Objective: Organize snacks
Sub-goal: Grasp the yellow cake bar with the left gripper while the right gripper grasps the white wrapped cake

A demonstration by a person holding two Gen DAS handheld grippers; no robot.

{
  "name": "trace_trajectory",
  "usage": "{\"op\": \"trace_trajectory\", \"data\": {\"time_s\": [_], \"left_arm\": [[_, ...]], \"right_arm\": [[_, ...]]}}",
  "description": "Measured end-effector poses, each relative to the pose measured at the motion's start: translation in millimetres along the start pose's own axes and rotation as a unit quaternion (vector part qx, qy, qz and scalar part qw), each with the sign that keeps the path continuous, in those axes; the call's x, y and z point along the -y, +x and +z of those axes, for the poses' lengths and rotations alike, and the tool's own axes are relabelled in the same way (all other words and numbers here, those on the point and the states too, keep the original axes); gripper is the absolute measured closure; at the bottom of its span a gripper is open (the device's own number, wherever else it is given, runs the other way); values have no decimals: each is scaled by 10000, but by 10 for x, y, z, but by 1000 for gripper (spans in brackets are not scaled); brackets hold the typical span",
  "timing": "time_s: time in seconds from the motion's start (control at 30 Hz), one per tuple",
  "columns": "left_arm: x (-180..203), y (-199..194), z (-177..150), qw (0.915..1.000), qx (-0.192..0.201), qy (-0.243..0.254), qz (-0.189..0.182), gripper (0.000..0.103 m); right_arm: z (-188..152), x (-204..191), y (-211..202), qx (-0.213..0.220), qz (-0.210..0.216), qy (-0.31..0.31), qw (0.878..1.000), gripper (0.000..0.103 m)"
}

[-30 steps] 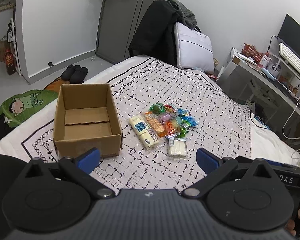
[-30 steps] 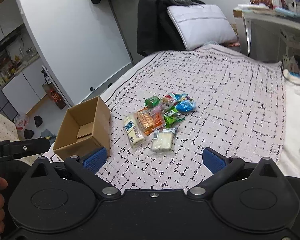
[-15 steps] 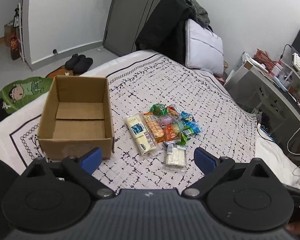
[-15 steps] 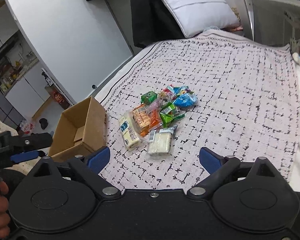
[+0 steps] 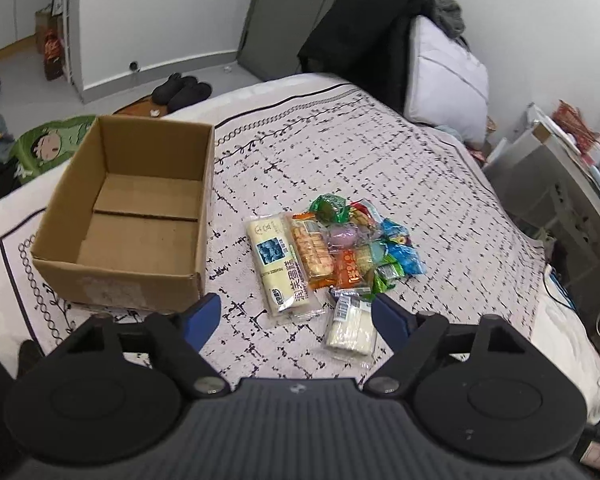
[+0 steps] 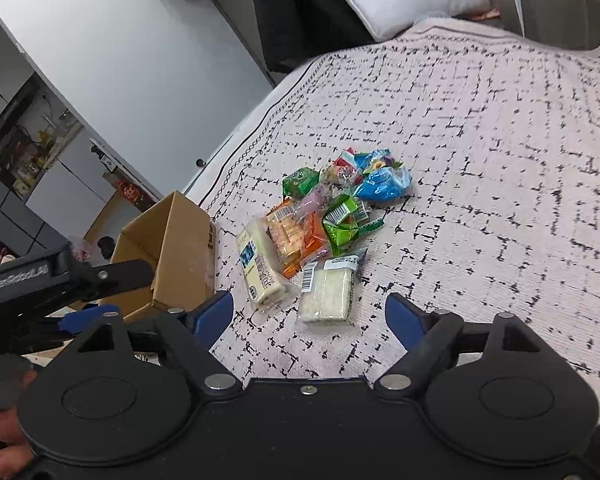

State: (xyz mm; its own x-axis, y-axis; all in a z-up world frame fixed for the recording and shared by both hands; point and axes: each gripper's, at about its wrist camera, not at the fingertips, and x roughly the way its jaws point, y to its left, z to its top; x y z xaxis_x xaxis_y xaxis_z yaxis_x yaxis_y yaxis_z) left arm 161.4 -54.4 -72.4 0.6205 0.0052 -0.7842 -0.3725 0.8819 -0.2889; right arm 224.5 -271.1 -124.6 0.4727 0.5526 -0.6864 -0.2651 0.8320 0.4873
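Observation:
A pile of wrapped snacks (image 5: 342, 248) lies on the patterned bedspread, also in the right wrist view (image 6: 320, 220). A long cream packet (image 5: 282, 268) lies on its left side and a square white packet (image 5: 350, 326) lies nearest me. An empty open cardboard box (image 5: 136, 216) stands left of the pile; it shows in the right wrist view (image 6: 172, 248) too. My left gripper (image 5: 298, 318) is open and empty, just short of the white packet. My right gripper (image 6: 310, 316) is open and empty, with the white packet (image 6: 328, 290) between its fingertips' line.
A white pillow (image 5: 444, 76) and a dark coat (image 5: 360, 28) sit at the bed's far end. A desk (image 5: 572, 168) stands to the right. Slippers (image 5: 182, 88) and a green cushion (image 5: 48, 148) lie on the floor beyond the box.
Both grippers have moved forward and down toward the snack pile; the snacks and box now appear larger and closer. Both stay open.

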Motion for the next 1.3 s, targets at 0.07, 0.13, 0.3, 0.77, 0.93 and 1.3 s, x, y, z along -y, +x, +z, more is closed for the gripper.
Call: {"op": "trace_trajectory", "data": {"time_s": [0.07,0.13,0.3,0.77,0.93,1.3], "left_arm": [[28,104,31,9999,-59,-106,77,24],[56,215,61,9996,-134,-206,167,28],[118,470,111,9984,-266,-361,349,30],[152,1219,86,9918,-645,-761,805,38],[162,1460,84,9891,-790,-846,912,38],[149,1665,46,9860,-876,-939,1066,64]], "right_arm": [[22,42,81,-78,29,39,10000,25],[41,81,157,-160,67,79,9998,26],[113,177,350,-348,154,175,9991,27],[197,330,890,-903,191,140,9956,32],[189,348,962,-986,132,108,9950,32],[188,280,1062,-995,67,-67,9950,31]]}}
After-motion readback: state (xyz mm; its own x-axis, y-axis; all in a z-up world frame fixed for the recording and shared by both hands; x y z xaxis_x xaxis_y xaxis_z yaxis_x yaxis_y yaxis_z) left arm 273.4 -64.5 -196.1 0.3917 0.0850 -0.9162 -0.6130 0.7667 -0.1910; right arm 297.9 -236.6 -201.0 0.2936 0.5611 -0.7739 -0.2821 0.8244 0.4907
